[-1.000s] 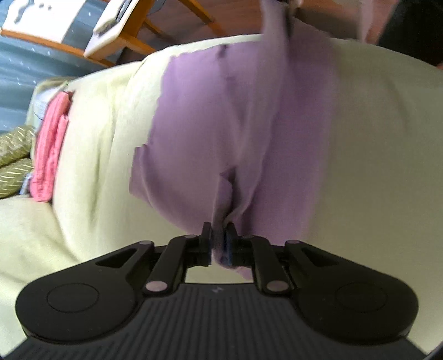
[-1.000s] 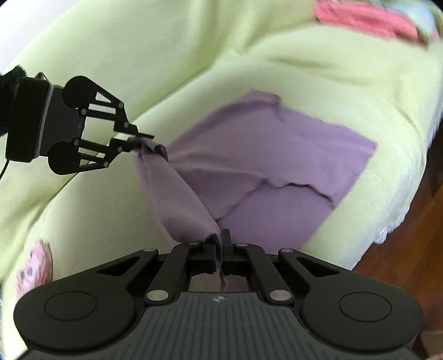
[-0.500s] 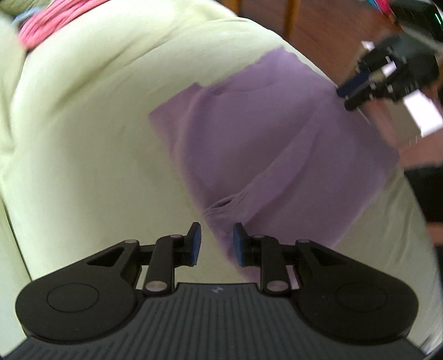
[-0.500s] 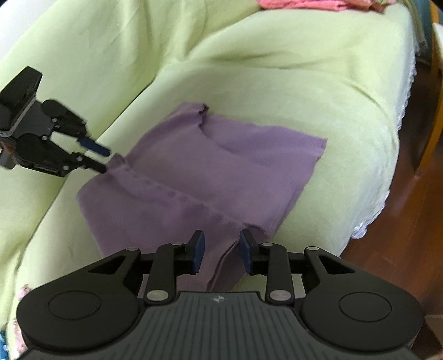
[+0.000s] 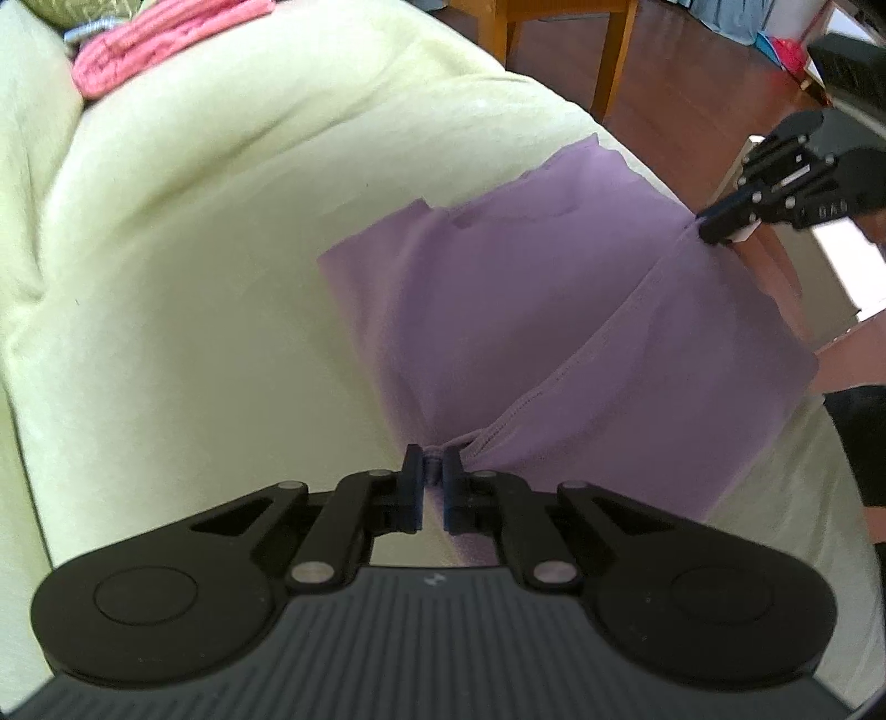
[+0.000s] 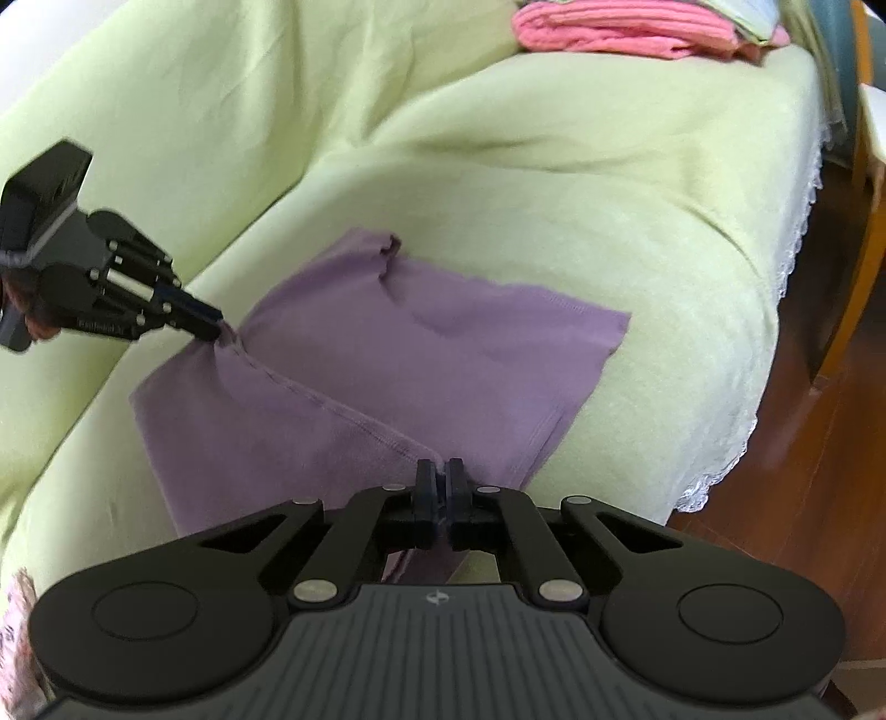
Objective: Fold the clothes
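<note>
Purple garment [image 6: 398, 365], partly folded, lies on the sofa seat draped in a pale green cover [image 6: 581, 183]. Left claw [image 5: 433, 471] and right claw [image 6: 441, 479] each clamp one end of its hemmed fold. Pink folded clothes [image 6: 620, 27] rest at the far end.

The left gripper [image 5: 433, 471] points steeply down with its jaws closed on a bunched hem of the purple garment [image 5: 554, 310], the fabric pinched between its fingertips [image 5: 412, 465]. The right gripper [image 6: 441, 487] angles down less steeply, its jaws likewise clamped on the same hem at the other end. Each gripper appears in the other's view, nipping its corner.
</note>
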